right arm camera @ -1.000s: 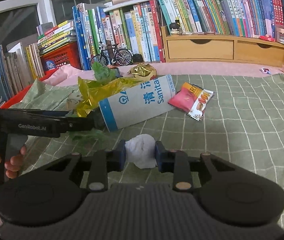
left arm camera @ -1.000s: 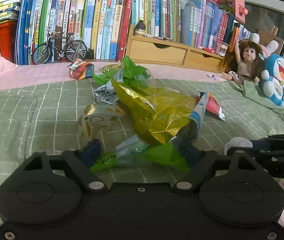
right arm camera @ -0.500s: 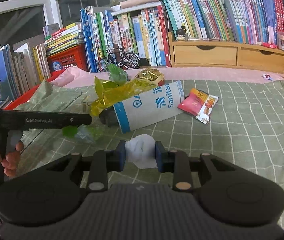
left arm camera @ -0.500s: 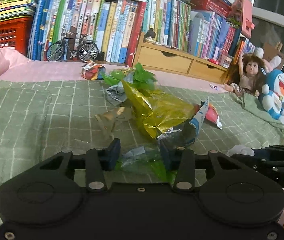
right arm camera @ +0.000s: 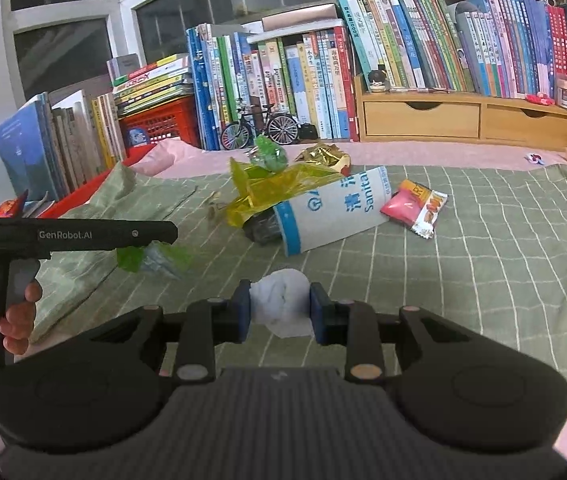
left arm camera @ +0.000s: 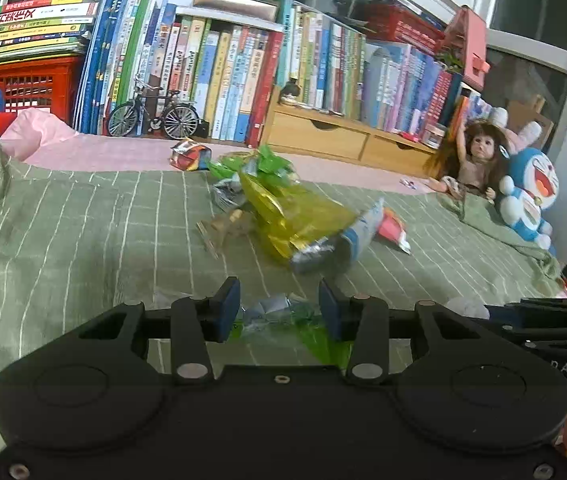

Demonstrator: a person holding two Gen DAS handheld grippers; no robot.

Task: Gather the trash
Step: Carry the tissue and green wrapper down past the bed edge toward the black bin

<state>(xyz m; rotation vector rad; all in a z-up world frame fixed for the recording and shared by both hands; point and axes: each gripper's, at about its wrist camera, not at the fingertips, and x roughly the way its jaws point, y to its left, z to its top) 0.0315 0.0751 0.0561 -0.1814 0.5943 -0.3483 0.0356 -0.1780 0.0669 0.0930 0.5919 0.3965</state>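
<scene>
Indoor artificial light, moderate, cool cast. Window panes in the upper left of the right wrist view are dark. Strong fisheye: shelf lines bow, frame corners vignette to black. Left wrist view is soft overall; the book spines are smeared, text unreadable. Right wrist view is sharper; print on the blue-and-white wrapper is legible. The yellow foil shows small specular highlights. Shadows on the green checked blanket are faint and diffuse. Black housings along both lower edges are underexposed.
</scene>
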